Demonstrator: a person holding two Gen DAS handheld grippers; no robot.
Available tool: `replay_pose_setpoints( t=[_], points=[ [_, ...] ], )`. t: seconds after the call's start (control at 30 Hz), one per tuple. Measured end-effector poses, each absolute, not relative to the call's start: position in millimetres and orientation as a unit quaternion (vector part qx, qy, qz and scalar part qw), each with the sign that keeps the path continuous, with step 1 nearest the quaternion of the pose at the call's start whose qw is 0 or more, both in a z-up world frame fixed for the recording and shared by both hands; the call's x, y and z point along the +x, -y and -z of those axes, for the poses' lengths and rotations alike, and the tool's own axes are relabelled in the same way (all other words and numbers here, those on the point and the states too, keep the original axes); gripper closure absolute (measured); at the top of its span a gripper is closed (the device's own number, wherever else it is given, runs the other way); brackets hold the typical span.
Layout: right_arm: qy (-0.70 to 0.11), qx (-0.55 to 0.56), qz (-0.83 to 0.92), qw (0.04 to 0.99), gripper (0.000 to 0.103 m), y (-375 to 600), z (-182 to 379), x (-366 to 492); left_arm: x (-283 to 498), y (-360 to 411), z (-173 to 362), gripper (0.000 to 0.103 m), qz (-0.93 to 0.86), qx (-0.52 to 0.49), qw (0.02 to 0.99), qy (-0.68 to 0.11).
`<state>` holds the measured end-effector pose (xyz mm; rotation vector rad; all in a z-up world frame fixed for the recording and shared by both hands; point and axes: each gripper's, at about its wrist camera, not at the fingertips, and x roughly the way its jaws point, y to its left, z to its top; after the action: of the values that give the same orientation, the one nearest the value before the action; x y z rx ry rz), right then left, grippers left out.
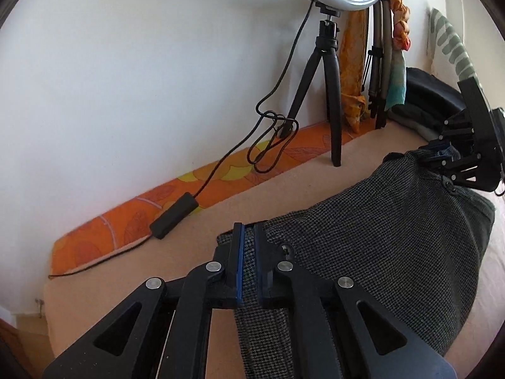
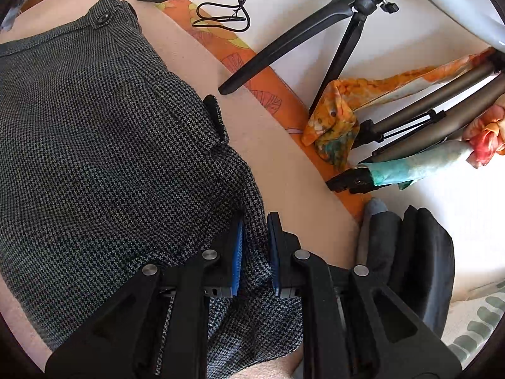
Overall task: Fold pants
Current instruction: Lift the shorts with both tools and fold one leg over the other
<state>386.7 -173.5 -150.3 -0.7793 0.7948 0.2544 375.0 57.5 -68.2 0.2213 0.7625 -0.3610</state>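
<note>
Dark grey houndstooth pants lie on a beige bed surface. My left gripper is shut on the pants' edge, with fabric pinched between its blue pads. My right gripper is shut on another part of the pants and also shows at the right of the left wrist view, gripping the far end. A buttoned waistband tab lies at the far end in the right wrist view.
A ring light on a black tripod stands at the wall, its cable and inline controller lying on an orange patterned cloth. A folded tripod with colourful scarves, a dark cushion and a patterned pillow lie nearby.
</note>
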Motion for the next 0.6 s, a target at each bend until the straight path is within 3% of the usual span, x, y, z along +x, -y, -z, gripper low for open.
replay_pose_setpoints(
  t=[0.03, 0.23, 0.27, 0.3, 0.37, 0.6],
  points=[
    [-0.379, -0.367, -0.119, 0.841, 0.089, 174.5, 152.9, 390.1, 374.1, -61.6, 69.0, 0.089, 0.174, 0.099, 0.908, -0.368],
    [-0.4, -0.326, -0.117, 0.848, 0.086, 182.3, 153.2, 408.0, 363.4, -59.2, 68.0, 0.087, 0.177, 0.134, 0.904, -0.365],
    [-0.401, -0.32, -0.112, 0.851, 0.074, 185.8, 149.4, 407.5, 365.8, -47.7, 71.4, 0.087, 0.173, 0.153, 0.902, -0.366],
    [-0.397, -0.316, -0.1, 0.856, 0.054, 190.4, 145.1, 405.2, 363.3, -42.7, 72.4, 0.087, 0.168, 0.171, 0.901, -0.363],
    [-0.382, -0.303, -0.088, 0.869, 0.034, 201.3, 132.6, 394.0, 358.0, -38.8, 71.5, 0.087, 0.161, 0.187, 0.9, -0.359],
    [-0.364, -0.124, -0.051, 0.922, 0.029, 265.2, 87.4, 330.1, 316.7, -38.8, 46.8, 0.087, 0.176, 0.149, 0.909, -0.348]
  ],
)
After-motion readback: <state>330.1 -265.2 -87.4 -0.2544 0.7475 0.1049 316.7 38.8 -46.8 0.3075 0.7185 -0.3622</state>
